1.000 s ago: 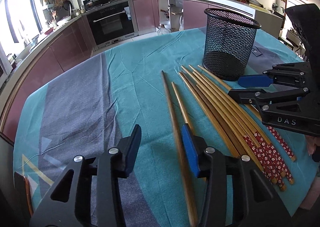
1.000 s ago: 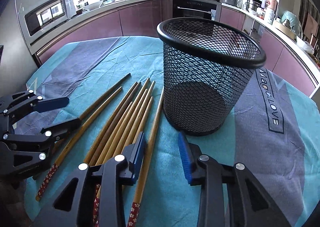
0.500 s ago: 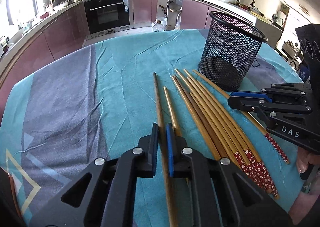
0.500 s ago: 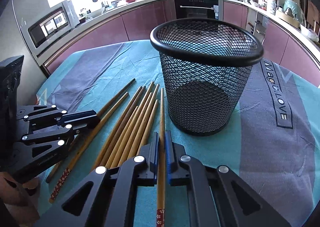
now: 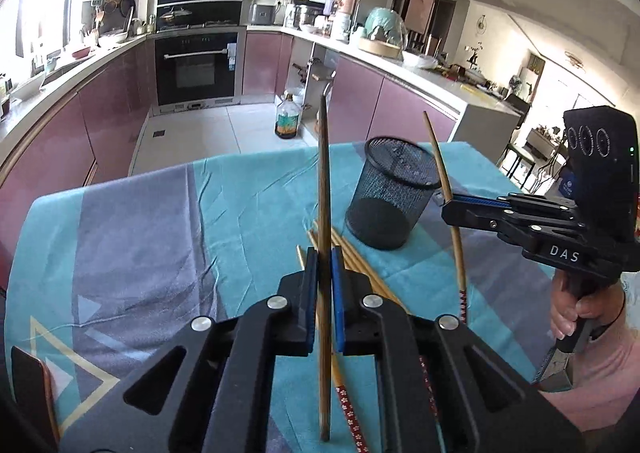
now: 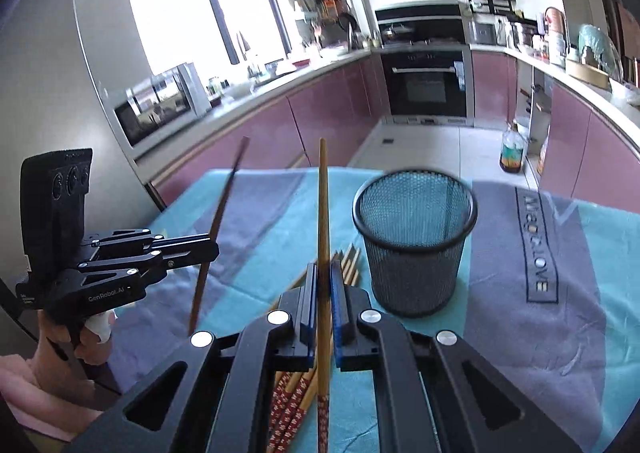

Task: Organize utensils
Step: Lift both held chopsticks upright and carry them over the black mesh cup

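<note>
Left wrist view: left gripper [image 5: 325,273] jaws pinching dark chopstick [image 5: 323,181], lifted off surface [image 5: 140,221]. Right gripper [image 6: 324,289] jaws pinching light chopstick [image 6: 322,193] (red flowered end), beside mesh cup [image 6: 414,253]. Other chopsticks [image 6: 296,401] lying below.

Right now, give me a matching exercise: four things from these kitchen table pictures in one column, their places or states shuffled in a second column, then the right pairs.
1. dark chopstick
2. light chopstick
3. mesh cup
4. loose chopsticks

A. lying on the tablecloth
B. clamped in the left gripper
C. standing empty
D. clamped in the right gripper

Pairs: 1-B, 2-D, 3-C, 4-A
</note>
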Action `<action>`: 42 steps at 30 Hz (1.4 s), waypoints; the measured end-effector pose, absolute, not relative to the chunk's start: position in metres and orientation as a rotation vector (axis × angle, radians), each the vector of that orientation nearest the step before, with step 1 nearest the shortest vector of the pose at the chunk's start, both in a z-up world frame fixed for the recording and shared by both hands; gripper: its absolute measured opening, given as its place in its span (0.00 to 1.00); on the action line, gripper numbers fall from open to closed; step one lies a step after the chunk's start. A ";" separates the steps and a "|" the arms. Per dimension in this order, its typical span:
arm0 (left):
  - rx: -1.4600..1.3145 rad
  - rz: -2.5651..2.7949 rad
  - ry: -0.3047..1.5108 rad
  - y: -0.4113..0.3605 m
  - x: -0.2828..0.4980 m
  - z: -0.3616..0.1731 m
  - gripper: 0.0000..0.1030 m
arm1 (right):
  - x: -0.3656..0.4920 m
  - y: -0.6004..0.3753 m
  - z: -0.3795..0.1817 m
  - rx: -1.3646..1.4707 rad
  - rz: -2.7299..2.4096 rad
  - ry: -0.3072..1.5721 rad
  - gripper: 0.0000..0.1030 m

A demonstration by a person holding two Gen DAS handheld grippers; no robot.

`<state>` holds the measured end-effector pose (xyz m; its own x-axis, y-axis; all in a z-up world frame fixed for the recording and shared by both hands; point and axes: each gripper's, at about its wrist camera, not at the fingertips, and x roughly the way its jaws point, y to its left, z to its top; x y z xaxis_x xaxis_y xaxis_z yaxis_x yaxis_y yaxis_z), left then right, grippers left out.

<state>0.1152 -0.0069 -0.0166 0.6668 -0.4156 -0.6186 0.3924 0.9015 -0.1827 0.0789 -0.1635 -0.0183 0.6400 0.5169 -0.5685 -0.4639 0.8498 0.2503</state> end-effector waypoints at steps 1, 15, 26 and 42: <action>-0.048 -0.470 0.688 -0.006 0.114 -0.009 0.07 | 0.077 -0.166 -0.012 0.091 0.566 0.653 0.05; -0.127 -0.570 0.415 -0.023 0.105 0.107 0.07 | 0.084 -0.197 0.070 0.105 0.574 0.423 0.05; -0.100 -0.557 0.360 -0.083 0.151 0.140 0.07 | 0.117 -0.217 0.086 0.055 0.481 0.381 0.05; -0.054 -0.575 0.611 -0.127 0.217 0.041 0.07 | 0.173 -0.188 0.016 -0.014 0.474 0.699 0.05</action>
<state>0.2174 -0.1270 0.0410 0.6682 -0.5254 -0.5267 0.4943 0.8427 -0.2134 0.1732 -0.1876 0.0156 0.6638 0.4152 -0.6220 -0.4248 0.8939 0.1434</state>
